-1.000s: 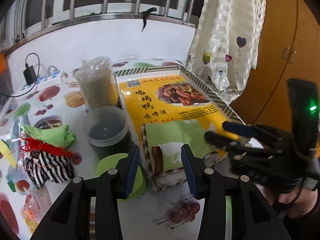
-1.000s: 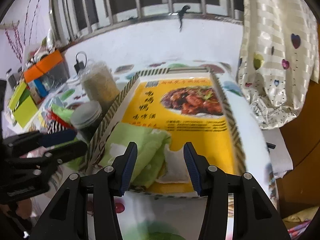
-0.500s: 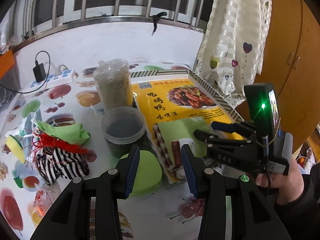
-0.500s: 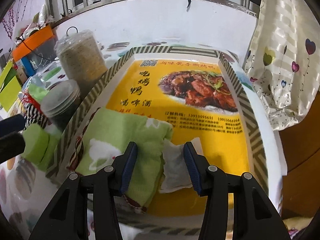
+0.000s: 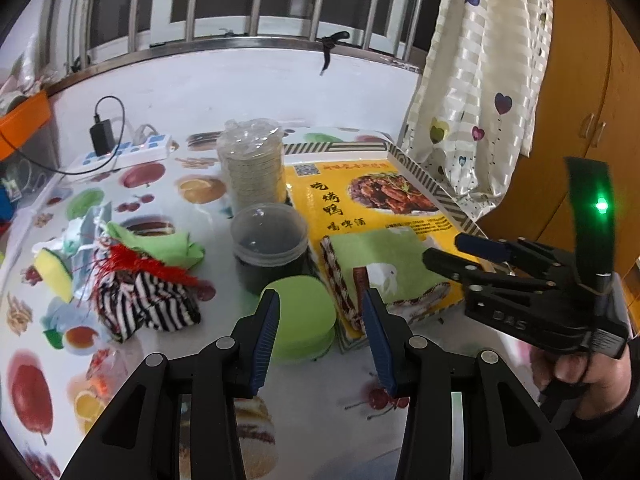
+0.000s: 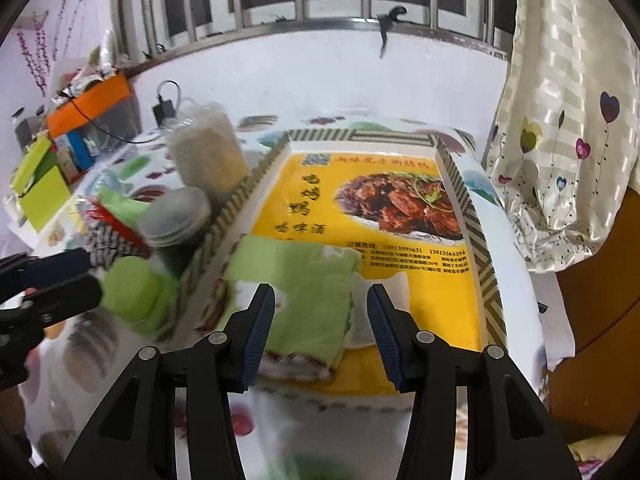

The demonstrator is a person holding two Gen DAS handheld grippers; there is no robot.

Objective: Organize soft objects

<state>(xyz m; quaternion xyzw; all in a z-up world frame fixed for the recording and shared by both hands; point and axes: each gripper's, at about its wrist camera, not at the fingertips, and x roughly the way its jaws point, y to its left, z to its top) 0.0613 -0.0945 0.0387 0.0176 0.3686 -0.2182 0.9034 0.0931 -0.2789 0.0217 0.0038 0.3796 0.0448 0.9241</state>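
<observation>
A folded green towel lies at the near end of the yellow-bottomed tray, with a white cloth beside it. My right gripper hovers open just in front of the towel, with nothing between its pads. It also shows at the right of the left wrist view, as the right gripper over the tray's near corner. My left gripper stands open above a round green pad without touching it. A striped cloth, a green cloth and a yellow sponge lie heaped at the left.
A dark lidded tub and a tall clear jar stand against the tray's left wall. A power strip lies at the back left. A curtain and a wooden cabinet close off the right side.
My left gripper has drifted left, from in front of the towel to in front of the round green pad. The right gripper closed in over the towel, then drew back. Neither pair of jaws changed.
</observation>
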